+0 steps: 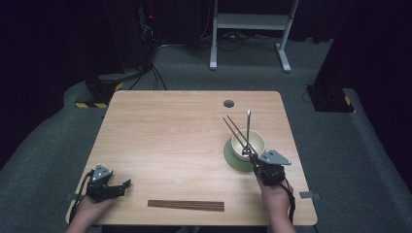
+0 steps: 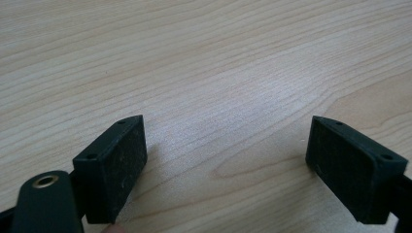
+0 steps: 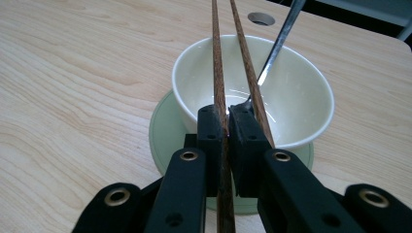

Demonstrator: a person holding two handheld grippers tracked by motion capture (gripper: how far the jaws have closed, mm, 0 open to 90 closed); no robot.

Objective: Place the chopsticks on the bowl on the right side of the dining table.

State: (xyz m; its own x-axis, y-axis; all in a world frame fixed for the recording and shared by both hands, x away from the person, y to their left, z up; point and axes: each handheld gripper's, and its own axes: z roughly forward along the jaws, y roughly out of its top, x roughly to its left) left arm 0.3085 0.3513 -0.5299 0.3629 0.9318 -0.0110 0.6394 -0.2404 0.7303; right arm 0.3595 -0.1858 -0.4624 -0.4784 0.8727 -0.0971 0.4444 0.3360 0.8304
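Note:
A cream bowl (image 1: 257,141) stands on a green saucer (image 1: 232,159) at the table's right. A metal utensil (image 1: 248,121) leans in the bowl with its handle up. My right gripper (image 1: 252,156) is at the bowl's near rim, shut on a pair of dark wooden chopsticks (image 1: 233,127) that slant up and away over the bowl. In the right gripper view one chopstick (image 3: 216,58) is pinched between the pads of that gripper (image 3: 226,111), and the other lies along the right jaw above the bowl (image 3: 301,92). My left gripper (image 1: 127,184) rests open at the front left, its jaws (image 2: 226,141) over bare wood.
A dark brown wooden strip (image 1: 186,205), possibly another pair of chopsticks, lies along the front edge between my hands. A round cable hole (image 1: 228,103) sits near the far edge. A white frame (image 1: 250,22) stands on the floor beyond the table (image 1: 170,131).

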